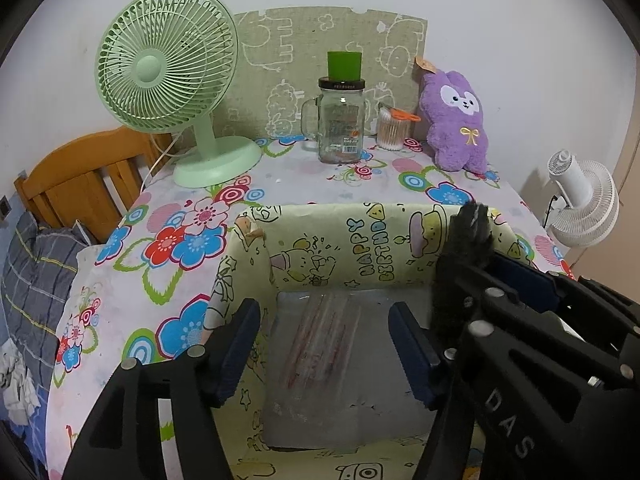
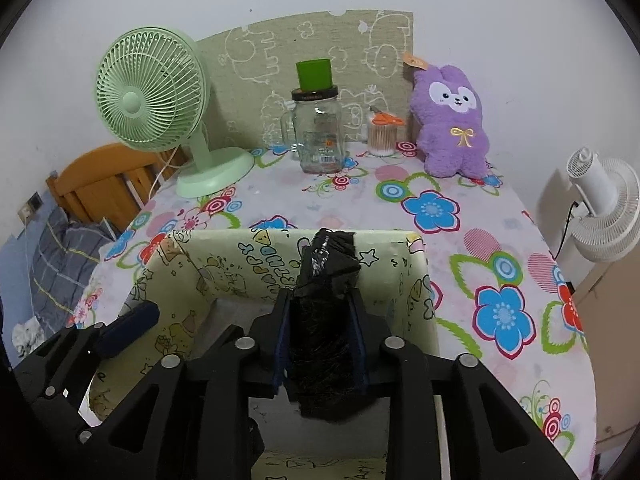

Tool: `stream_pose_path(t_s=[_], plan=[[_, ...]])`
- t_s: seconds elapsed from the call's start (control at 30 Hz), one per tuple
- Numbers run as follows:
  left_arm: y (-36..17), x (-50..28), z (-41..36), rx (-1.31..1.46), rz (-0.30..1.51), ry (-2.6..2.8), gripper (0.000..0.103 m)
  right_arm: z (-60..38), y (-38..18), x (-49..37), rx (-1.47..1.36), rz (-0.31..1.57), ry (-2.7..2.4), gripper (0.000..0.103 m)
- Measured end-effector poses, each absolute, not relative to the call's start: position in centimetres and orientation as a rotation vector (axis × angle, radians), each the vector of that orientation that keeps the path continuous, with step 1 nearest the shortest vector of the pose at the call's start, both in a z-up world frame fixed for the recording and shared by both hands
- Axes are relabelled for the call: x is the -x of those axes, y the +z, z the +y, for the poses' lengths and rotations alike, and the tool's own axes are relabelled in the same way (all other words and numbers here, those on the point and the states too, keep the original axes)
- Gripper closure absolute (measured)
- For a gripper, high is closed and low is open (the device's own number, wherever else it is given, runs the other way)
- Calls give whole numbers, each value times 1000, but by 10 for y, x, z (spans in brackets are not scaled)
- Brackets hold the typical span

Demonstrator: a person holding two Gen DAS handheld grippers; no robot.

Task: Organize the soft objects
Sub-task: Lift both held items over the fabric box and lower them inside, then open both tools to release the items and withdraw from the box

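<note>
Flowered table [image 2: 460, 240]: black bundle [image 2: 324, 320] clamped in right gripper [image 2: 320, 344] over box [image 2: 416, 280].

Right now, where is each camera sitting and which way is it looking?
Left wrist view: rides on the left gripper, looking forward and down into the box; its two open fingers show, nothing between them, and the right gripper with the black bundle pokes in at the right.
Right wrist view: rides on the right gripper, over the same box; its fingers flank the black bundle, and the left gripper's finger shows at the left.
Both share: box, green fan, jar, purple plush.
</note>
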State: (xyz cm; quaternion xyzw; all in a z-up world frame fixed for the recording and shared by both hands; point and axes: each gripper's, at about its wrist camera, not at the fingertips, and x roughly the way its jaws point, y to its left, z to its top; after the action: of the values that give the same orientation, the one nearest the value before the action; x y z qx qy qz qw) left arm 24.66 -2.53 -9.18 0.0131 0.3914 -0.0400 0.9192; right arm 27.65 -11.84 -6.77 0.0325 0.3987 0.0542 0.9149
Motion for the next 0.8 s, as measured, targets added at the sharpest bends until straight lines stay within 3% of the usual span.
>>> stream_pose_path(t_s=[0.13,0.3,0.43,0.57,0.8], plan=[[-91,-247,-25,-9,808,-115,33,-120,-65,-273,-69,799,105,32],[-87,-244,-26,-8,795,-123,24,-120,-59,-270,-59,784,108,28],[-82,-241,-27,-13,782,-116,15,-122,-56,-266,-64,782,92,15],[-79,-237,-29,-20,775,-119,6,-123,-53,-262,-62,772,78,13],[-69,-225,-31,-23,757,-120,5,-126,-43,-251,-72,757,85,13]])
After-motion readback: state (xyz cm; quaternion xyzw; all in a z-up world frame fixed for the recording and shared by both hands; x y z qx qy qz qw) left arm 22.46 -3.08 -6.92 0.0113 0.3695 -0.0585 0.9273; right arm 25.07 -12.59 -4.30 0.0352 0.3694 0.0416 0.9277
